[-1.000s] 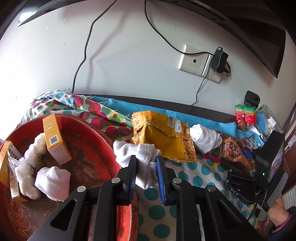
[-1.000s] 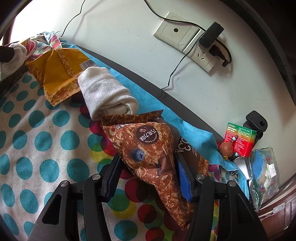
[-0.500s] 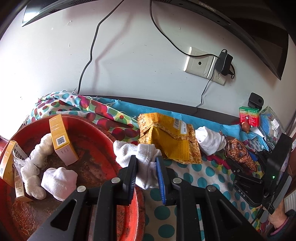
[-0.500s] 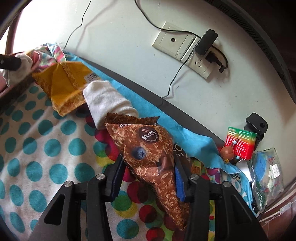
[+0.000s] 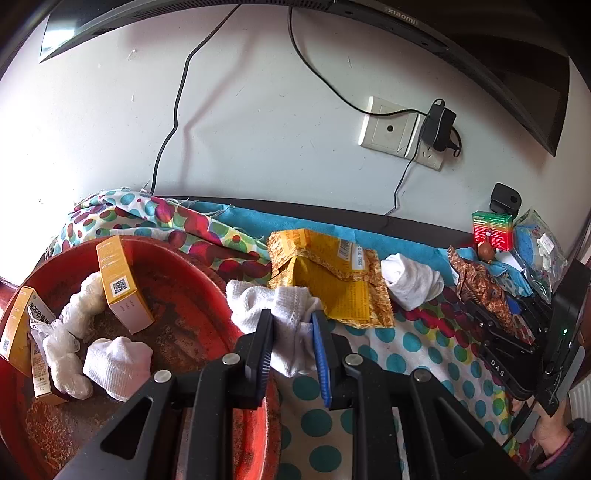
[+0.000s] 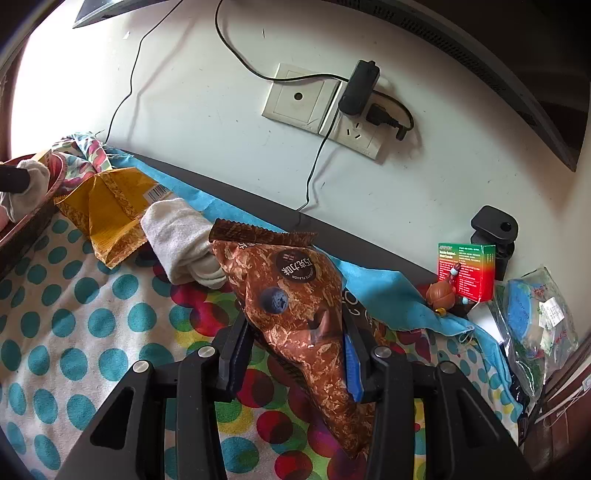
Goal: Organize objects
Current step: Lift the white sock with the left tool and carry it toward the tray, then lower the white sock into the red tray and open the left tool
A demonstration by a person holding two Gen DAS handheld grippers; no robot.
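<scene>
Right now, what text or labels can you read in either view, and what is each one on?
"XIAOMI": screen bezel.
"DAS": right gripper body.
"CHOCOLATE FLAVOR", round badge: brown snack bag in the right gripper.
Yellow boxes in the red basin: QR code, Chinese print, too small.
Green-red box: too small.
Yellow pouch: barcode, unreadable.

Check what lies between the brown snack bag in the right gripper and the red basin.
The rolled white sock and the yellow packet lie on the cloth between the brown bag and the basin; the left gripper hangs at its rim.
</scene>
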